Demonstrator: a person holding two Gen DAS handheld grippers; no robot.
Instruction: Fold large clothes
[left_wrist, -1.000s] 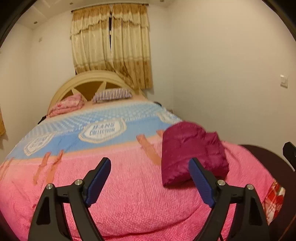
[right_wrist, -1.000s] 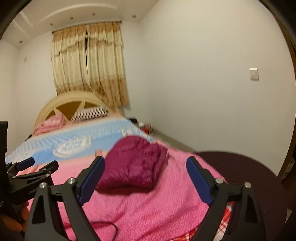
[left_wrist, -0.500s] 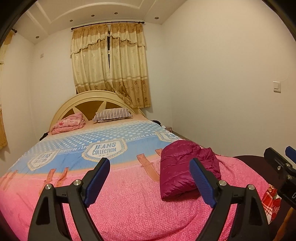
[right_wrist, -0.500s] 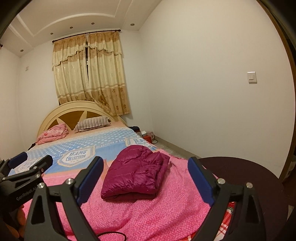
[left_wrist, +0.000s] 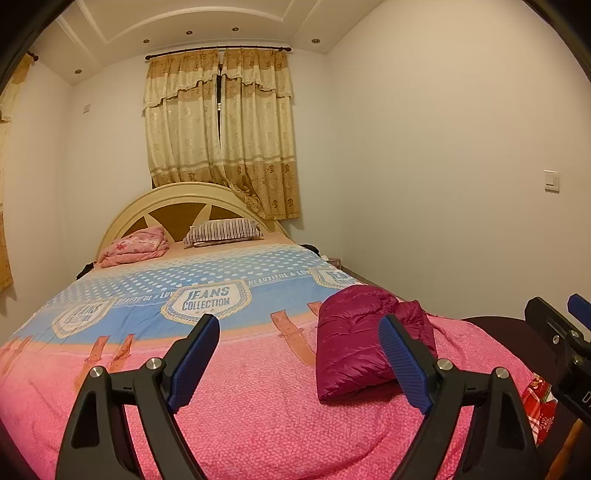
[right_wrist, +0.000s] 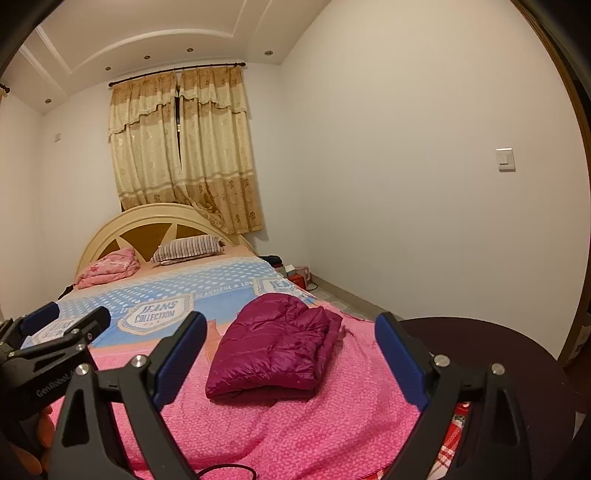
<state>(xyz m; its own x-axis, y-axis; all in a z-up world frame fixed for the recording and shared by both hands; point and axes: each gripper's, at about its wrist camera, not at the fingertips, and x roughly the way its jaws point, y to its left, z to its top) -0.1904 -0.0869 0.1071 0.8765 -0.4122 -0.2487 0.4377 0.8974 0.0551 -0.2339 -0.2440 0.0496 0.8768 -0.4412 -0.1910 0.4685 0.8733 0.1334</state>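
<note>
A maroon puffer jacket (left_wrist: 354, 343) lies folded in a compact bundle on the pink part of the bed cover (left_wrist: 258, 406); it also shows in the right wrist view (right_wrist: 277, 347). My left gripper (left_wrist: 299, 354) is open and empty, held above the foot of the bed, left of the jacket. My right gripper (right_wrist: 291, 350) is open and empty, held back from the jacket, which shows between its fingers. The right gripper's tip shows at the right edge of the left wrist view (left_wrist: 557, 332), and the left gripper shows at the left edge of the right wrist view (right_wrist: 55, 332).
The bed has a cream headboard (left_wrist: 177, 199), a striped pillow (left_wrist: 221, 230) and a folded pink blanket (left_wrist: 133, 247) at its head. A white wall (left_wrist: 443, 184) runs along the right. A dark round footboard (right_wrist: 480, 350) edges the bed's near right corner. Small items sit on the floor by the wall (right_wrist: 295, 273).
Both grippers have pulled up and back from the bed, so more of the room and ceiling shows. The folded jacket has stayed in place. Both grippers stayed open.
</note>
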